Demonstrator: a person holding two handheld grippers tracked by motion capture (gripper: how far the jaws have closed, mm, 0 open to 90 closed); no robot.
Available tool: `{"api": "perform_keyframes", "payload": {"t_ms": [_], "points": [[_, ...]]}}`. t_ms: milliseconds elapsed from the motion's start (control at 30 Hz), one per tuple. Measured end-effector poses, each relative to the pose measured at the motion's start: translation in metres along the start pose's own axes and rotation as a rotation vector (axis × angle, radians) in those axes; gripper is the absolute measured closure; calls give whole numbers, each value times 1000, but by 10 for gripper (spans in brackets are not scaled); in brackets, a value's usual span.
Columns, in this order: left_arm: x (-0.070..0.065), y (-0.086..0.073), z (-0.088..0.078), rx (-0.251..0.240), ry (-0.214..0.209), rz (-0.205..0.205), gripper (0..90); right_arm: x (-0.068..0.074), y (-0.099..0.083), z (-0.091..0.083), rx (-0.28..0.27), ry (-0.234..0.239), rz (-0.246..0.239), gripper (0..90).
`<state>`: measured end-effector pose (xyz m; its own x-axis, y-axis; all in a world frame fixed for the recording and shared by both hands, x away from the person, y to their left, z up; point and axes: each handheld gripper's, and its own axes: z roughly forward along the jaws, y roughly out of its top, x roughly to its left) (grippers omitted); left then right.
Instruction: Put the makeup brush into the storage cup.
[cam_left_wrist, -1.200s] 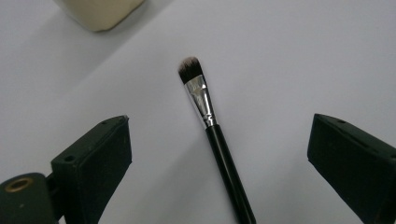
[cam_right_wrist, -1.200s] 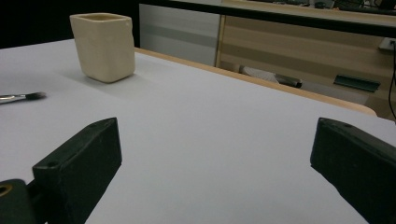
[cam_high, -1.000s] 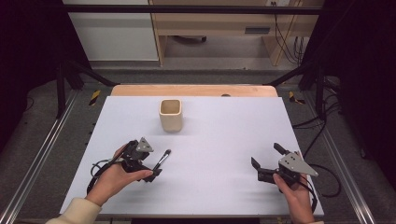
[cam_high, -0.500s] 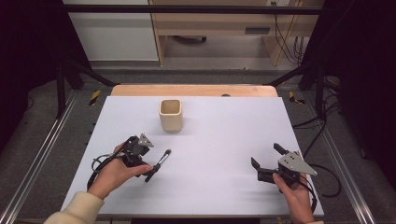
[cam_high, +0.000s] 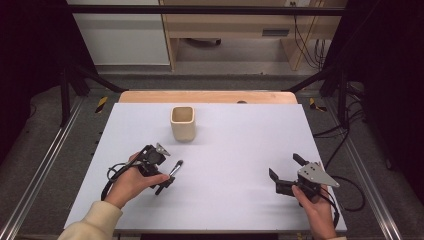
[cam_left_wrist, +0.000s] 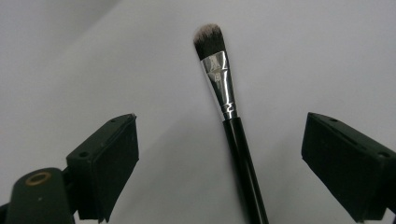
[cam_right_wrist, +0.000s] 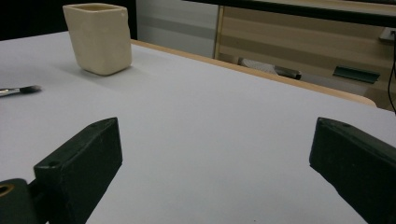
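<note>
A makeup brush (cam_high: 173, 171) with a black handle, silver ferrule and dark bristles lies flat on the white table (cam_high: 240, 140), left of centre. My left gripper (cam_high: 165, 176) hovers over it, open. In the left gripper view the brush (cam_left_wrist: 229, 107) runs up between the two pads, and neither pad (cam_left_wrist: 109, 158) touches it. A cream square cup (cam_high: 182, 122) stands upright farther back. My right gripper (cam_high: 284, 166) rests near the table's front right, open with nothing between its jaws (cam_right_wrist: 215, 126). The right gripper view looks across at the cup (cam_right_wrist: 98, 37) and the brush tip (cam_right_wrist: 21, 89).
Wooden edging (cam_high: 210, 96) borders the table's far side, with shelving and cables behind. Dark metal frame rails (cam_high: 45, 165) run along both sides. A cable (cam_high: 112, 177) trails from the left gripper beside the person's hand.
The left gripper has edged slightly toward the far side over the brush. The brush, cup and right gripper stay put.
</note>
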<state>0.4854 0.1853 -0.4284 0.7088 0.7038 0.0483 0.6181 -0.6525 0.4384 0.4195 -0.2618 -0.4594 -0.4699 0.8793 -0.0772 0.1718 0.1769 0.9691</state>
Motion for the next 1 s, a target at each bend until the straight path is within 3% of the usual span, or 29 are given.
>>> {"api": "perform_keyframes", "payload": {"t_ms": [200, 700, 867, 1000], "points": [[-3, 2, 6, 29, 4, 11, 140, 0, 0, 0, 3, -3, 0, 27], [-10, 5, 13, 78, -7, -14, 174, 1, 0, 1, 9, -2, -1, 29], [-10, 5, 14, 98, -6, -6, 284, 0, -1, 1, 12, 0, -1, 31], [-11, 7, 15, 118, -14, -14, 321, 1, -1, 1, 16, 2, -1, 32]]}}
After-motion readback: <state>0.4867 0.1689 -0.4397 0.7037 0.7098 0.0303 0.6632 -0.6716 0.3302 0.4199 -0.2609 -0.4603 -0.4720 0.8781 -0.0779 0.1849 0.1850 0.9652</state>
